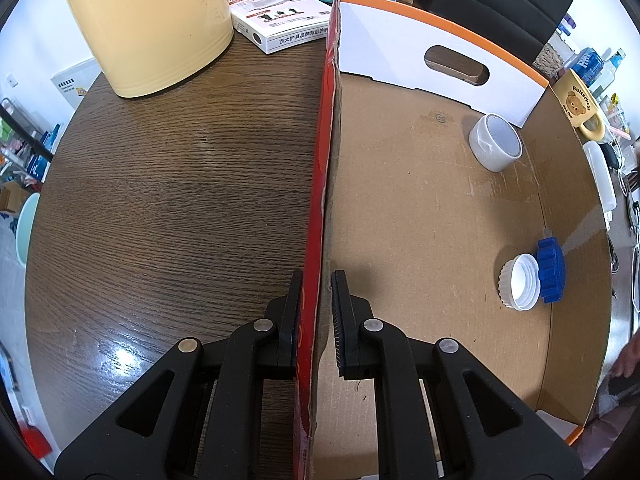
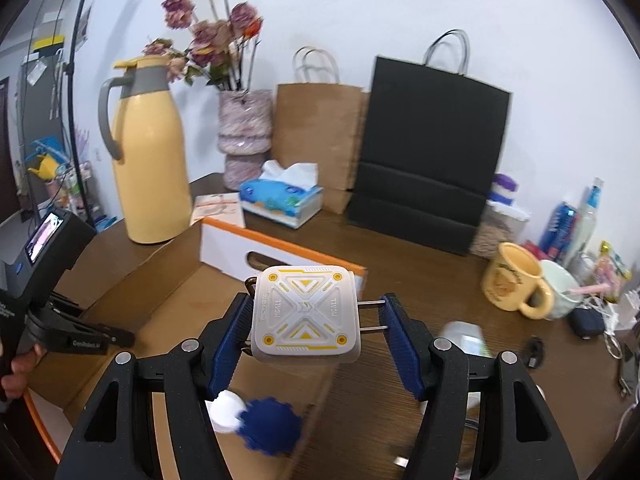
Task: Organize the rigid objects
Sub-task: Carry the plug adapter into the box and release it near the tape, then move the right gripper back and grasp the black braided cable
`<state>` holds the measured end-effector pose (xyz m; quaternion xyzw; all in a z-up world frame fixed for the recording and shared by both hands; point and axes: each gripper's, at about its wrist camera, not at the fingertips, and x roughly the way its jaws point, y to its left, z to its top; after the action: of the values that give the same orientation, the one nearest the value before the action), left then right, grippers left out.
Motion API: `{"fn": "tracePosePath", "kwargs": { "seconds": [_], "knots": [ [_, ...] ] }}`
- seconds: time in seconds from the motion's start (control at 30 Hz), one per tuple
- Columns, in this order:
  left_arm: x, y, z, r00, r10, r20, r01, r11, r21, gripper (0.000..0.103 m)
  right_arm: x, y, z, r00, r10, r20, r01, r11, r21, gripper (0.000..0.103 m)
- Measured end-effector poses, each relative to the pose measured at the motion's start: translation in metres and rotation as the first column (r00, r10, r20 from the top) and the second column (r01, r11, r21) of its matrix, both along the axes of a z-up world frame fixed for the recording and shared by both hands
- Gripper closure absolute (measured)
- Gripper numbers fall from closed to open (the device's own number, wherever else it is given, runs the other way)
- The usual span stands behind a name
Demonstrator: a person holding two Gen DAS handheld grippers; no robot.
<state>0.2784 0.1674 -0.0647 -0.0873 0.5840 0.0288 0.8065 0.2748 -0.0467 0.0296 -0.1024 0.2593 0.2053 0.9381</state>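
A shallow cardboard box lies on the dark wooden table. My left gripper is shut on its red outer side wall, one finger outside and one inside. In the box lie a white round cup, a white cap and a blue toothed cap. My right gripper is shut on a white square charger with yellow marks, whose metal prongs point at the right finger. It hangs over the box's near corner, above the white cap and blue cap.
A tall yellow jug, a vase of dried flowers, a blue tissue pack, a brown bag and a black bag stand behind the box. A yellow mug and bottles crowd the right.
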Motion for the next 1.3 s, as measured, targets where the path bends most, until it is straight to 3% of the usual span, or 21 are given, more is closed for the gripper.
{"fn": "tracePosePath", "kwargs": {
  "seconds": [0.3,0.57,0.63,0.7,1.3],
  "knots": [
    [0.000,0.000,0.000,1.000,-0.001,-0.001,0.001,1.000,0.000,0.094,0.020,0.037,-0.022,0.995,0.062,-0.084,-0.067,0.996,-0.061,0.033],
    [0.001,0.000,-0.001,1.000,-0.003,0.000,0.003,1.000,-0.001,0.094,0.023,0.042,-0.028,0.991,0.068,-0.111,-0.079,0.992,-0.100,0.033],
    [0.001,0.000,-0.001,1.000,-0.003,0.000,0.003,1.000,0.000,0.094,0.023,0.043,-0.028,0.991,0.061,-0.116,-0.073,0.991,-0.108,0.029],
    [0.001,0.000,-0.001,1.000,-0.003,0.001,0.003,1.000,-0.001,0.094,0.022,0.041,-0.027,0.993,0.047,-0.106,-0.059,0.992,-0.110,0.013],
    [0.001,0.002,-0.001,1.000,-0.005,0.000,0.005,1.000,-0.002,0.094,0.020,0.038,-0.025,0.993,0.040,-0.107,-0.050,0.994,-0.094,0.013]
  ]
}}
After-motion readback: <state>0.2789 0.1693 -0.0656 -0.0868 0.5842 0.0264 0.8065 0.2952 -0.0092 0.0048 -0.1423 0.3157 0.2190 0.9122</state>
